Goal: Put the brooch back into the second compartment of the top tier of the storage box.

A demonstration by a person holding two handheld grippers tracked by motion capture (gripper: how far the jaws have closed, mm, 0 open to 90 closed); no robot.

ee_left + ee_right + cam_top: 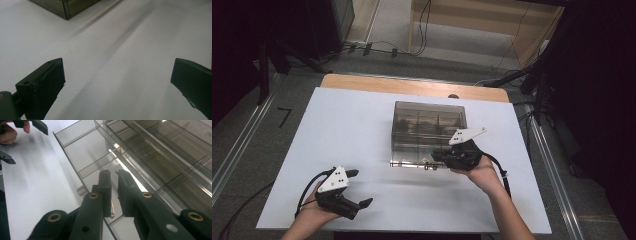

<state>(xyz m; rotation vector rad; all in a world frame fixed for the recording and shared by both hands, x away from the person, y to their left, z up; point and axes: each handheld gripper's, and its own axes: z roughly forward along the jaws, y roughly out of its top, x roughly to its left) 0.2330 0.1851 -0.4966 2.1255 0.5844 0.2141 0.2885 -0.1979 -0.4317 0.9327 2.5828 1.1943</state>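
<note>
A smoky see-through organizer box [429,125] stands mid-table; its corner [67,7] shows in the left gripper view. Its lowest drawer [409,163] is pulled out toward me, with bare compartments [82,152]. My right gripper [435,156] hangs over the drawer's near end. Its jaws [114,173] stand almost together, leaving a narrow slit. A thin copper wire clip [112,208] lies along and under the left jaw; neither pad visibly presses on it. My left gripper [361,187] rests at the front left, wide open with only white table between its fingertips [117,75].
The white table sheet [352,135] spreads left of the box. A wooden edge [412,86] runs along the far side, with cables on the floor [377,50] behind it. The other hand and its gripper [37,125] show at the upper left of the right gripper view.
</note>
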